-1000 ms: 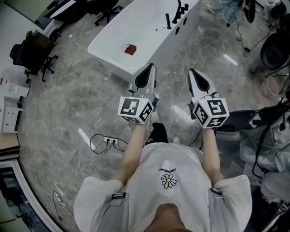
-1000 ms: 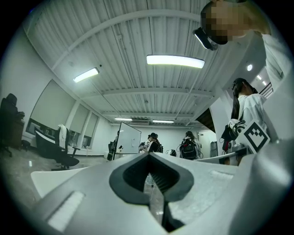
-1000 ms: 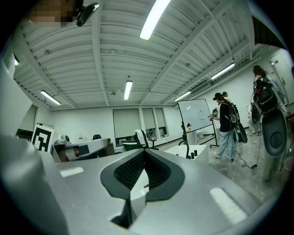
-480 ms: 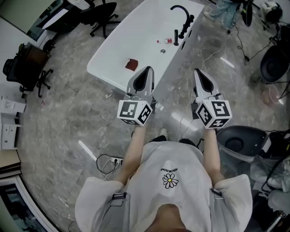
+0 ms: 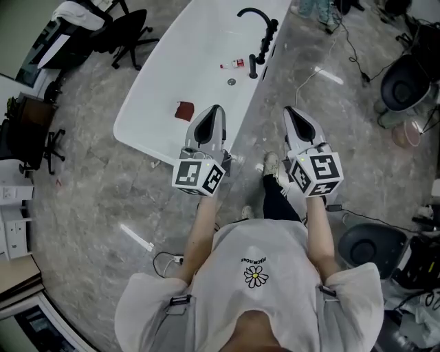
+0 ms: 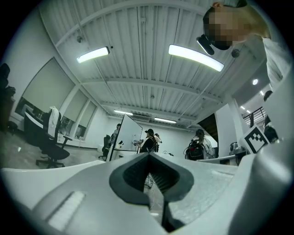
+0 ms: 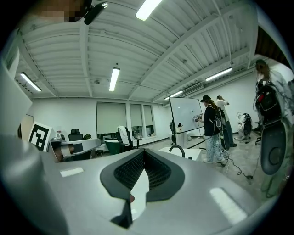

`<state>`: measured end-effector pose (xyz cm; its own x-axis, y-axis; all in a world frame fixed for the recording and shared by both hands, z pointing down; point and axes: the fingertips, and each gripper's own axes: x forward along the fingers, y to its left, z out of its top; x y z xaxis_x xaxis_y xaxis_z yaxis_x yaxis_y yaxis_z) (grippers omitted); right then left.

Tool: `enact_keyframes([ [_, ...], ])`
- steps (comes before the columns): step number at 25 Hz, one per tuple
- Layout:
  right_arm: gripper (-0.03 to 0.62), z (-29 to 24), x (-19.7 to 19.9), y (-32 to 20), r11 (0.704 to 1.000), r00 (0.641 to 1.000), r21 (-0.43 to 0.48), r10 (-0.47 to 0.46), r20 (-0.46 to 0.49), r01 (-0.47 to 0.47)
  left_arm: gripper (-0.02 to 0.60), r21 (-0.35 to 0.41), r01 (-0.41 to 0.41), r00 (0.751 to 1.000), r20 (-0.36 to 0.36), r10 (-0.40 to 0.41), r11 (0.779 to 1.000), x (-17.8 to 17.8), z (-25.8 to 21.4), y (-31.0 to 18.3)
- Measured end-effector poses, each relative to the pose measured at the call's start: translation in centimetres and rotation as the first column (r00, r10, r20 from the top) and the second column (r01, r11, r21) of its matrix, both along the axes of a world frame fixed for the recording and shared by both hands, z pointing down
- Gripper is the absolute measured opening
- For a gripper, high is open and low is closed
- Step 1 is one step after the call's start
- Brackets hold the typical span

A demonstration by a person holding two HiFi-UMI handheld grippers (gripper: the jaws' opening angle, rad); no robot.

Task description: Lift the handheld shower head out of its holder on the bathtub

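The white bathtub [image 5: 179,75] runs from the top middle down to the left in the head view. On its far rim stand a black arched faucet [image 5: 256,15] and a short black upright piece [image 5: 252,66], which looks like the handheld shower head in its holder. A dark red cloth [image 5: 184,111] lies in the tub. My left gripper [image 5: 214,111] is shut and empty, hovering over the tub's near rim. The right gripper [image 5: 291,112] is also shut and empty, held above the floor beside the tub. In the right gripper view the faucet [image 7: 177,149] shows just past the jaws.
A small red and white item [image 5: 234,64] and a drain [image 5: 232,82] lie near the faucet. Black office chairs [image 5: 130,24] stand at the upper left, and a dark round bin [image 5: 368,242] at the right. Cables [image 5: 344,41] cross the marble floor. People stand by a whiteboard [image 7: 186,114].
The bathtub and faucet have slid down and left in the head view, so I stand closer to the tub. Both grippers stay shut, held out in front as before.
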<state>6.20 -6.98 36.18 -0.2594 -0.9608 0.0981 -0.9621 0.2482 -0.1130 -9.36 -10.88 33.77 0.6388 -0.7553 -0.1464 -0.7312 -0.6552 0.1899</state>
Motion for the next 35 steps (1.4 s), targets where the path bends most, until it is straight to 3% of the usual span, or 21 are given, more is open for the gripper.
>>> enact_keyframes([
  [6,0.026,2.1,4.0,-11.5,0.998,0.999,-0.020,-0.053,-0.004,0.053,0.001,-0.019,0.023,0.999,0.034,-0.022,1.000,4.0,2.3,-10.0],
  [13,0.029,3.0,6.5,-21.5,0.989,0.990,-0.052,-0.139,-0.039,0.137,0.001,-0.033,0.060,0.997,0.049,-0.059,0.998,6.9,2.8,-18.6],
  [22,0.084,3.5,4.9,-27.2,0.974,0.973,-0.085,-0.217,-0.077,0.210,0.001,-0.070,0.018,0.997,0.077,-0.013,0.997,8.3,3.7,-25.2],
  [24,0.127,4.6,4.7,-28.5,0.966,0.965,-0.108,-0.245,-0.099,0.234,0.001,-0.090,0.014,0.997,0.075,-0.007,0.996,8.4,4.0,-26.5],
  [26,0.178,6.4,4.3,-29.6,0.955,0.953,-0.148,-0.274,-0.125,0.256,0.001,-0.112,0.003,0.997,0.073,0.005,0.994,8.4,5.1,-27.4],
  [35,0.224,19.3,3.0,-33.0,0.891,0.920,-0.358,-0.354,-0.167,0.278,0.001,-0.297,-0.044,0.992,0.102,0.078,0.954,8.9,15.3,-29.7],
])
